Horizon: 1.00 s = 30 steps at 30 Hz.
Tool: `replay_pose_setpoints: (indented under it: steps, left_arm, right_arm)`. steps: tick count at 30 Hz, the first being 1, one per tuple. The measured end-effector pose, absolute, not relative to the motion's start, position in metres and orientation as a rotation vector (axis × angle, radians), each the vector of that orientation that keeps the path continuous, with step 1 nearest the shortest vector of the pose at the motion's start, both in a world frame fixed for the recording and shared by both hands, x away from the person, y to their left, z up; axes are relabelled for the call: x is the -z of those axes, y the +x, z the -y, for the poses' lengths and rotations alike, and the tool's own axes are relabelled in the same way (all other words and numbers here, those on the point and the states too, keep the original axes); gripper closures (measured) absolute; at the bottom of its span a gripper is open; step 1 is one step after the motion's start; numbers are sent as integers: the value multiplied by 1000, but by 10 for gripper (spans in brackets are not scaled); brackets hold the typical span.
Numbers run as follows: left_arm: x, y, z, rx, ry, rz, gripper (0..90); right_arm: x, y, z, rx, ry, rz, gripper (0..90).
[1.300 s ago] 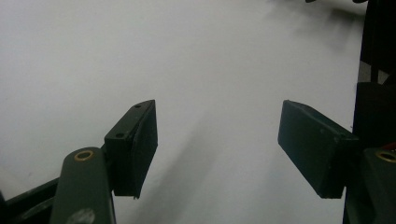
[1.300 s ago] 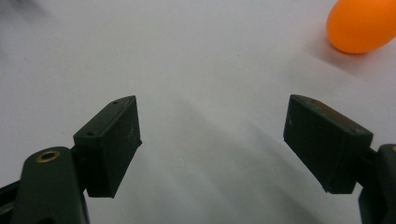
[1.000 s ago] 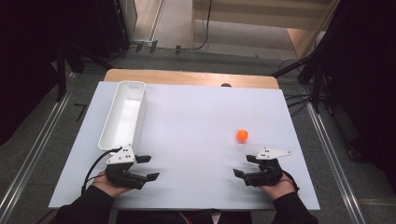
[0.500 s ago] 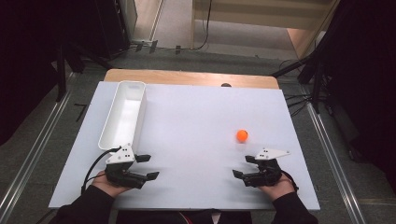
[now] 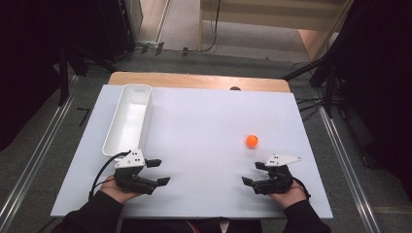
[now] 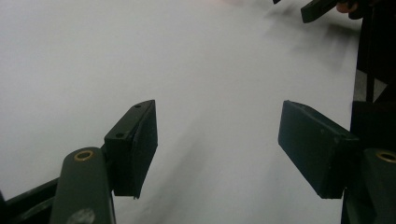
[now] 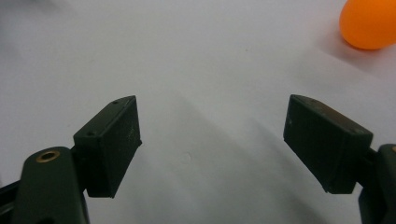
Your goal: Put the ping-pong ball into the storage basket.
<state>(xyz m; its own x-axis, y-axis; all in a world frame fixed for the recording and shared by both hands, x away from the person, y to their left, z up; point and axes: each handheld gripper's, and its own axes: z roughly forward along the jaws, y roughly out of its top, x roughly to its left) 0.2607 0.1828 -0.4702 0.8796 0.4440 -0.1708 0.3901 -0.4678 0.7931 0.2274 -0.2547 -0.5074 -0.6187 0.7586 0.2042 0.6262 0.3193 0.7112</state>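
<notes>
While both grippers rest low on the white tabletop (image 5: 204, 126) near the bottom of the high view, the orange ball (image 5: 251, 141) sits alone right of centre, just above and left of the right gripper (image 5: 253, 173) and apart from it. In the right gripper view the ball (image 7: 369, 22) shows at the upper right corner, well beyond the two black jaws, which stand spread with bare white surface between them. The left gripper (image 5: 159, 172) lies at the lower left of the high view, its cable looping back toward the person's sleeve; its jaws are likewise spread, pinching nothing, as the left gripper view shows. At the top right of that view, a black jaw tip of the other gripper appears. A long white tray (image 5: 112, 141) stands along the left side of the tabletop, just above the left gripper, its inside bare. No label, brand or writing can be read on any of these things.
</notes>
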Motion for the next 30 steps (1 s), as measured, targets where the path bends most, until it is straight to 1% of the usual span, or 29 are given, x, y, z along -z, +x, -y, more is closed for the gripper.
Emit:
replay_pose_setpoints:
  steps: [5, 9, 18, 23, 26, 30]
  left_arm:
    - [466, 262, -177, -89, 2110, -602, 287]
    - [465, 263, -171, -53, 2103, -609, 287]
    - [460, 265, -162, -15, 2078, -612, 292]
    - [458, 268, -158, -43, 2072, -620, 290]
    - [455, 272, -156, -45, 2077, -652, 287]
    - [454, 277, -155, -14, 2054, -675, 286]
  right_arm:
    - [507, 227, 255, -1182, 1281, -2413, 176]
    - [507, 227, 255, -1177, 1281, -2412, 176]
    - [507, 226, 255, -1177, 1276, -2414, 176]
    - [507, 226, 255, -1178, 1279, -2414, 176]
    - [507, 227, 255, -1179, 1279, -2412, 176]
    - [507, 227, 255, -1171, 1288, -2414, 176]
